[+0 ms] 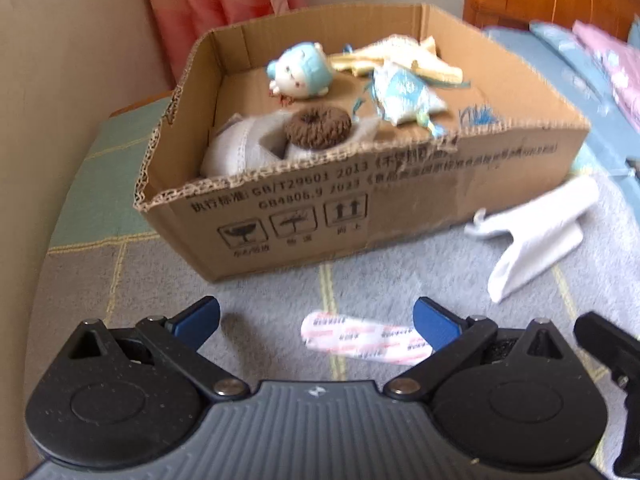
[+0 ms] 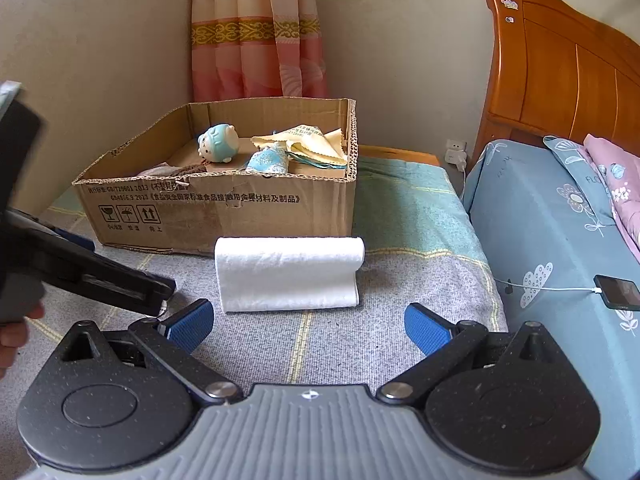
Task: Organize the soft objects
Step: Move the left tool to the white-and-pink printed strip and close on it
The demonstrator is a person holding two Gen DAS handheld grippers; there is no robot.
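Note:
An open cardboard box (image 1: 400, 208) (image 2: 224, 208) stands on the checked mat. It holds a blue plush toy (image 1: 300, 72) (image 2: 218, 142), a brown scrunchie (image 1: 318, 127), a grey cloth (image 1: 240, 148), a blue pouch (image 1: 404, 94) (image 2: 270, 160) and yellow cloths (image 1: 404, 58) (image 2: 308, 138). A folded white cloth (image 1: 540, 236) (image 2: 288, 274) lies in front of the box. A flat white-and-red packet (image 1: 360, 338) lies just ahead of my left gripper (image 1: 316, 320), which is open and empty. My right gripper (image 2: 308, 324) is open and empty, just short of the white cloth.
The left gripper's body (image 2: 80, 272) and a hand sit at the left of the right wrist view. A bed with blue sheet (image 2: 560, 240), a phone (image 2: 618, 292) on a cable, and a wooden headboard (image 2: 560, 68) are on the right. A curtain (image 2: 256, 32) hangs behind the box.

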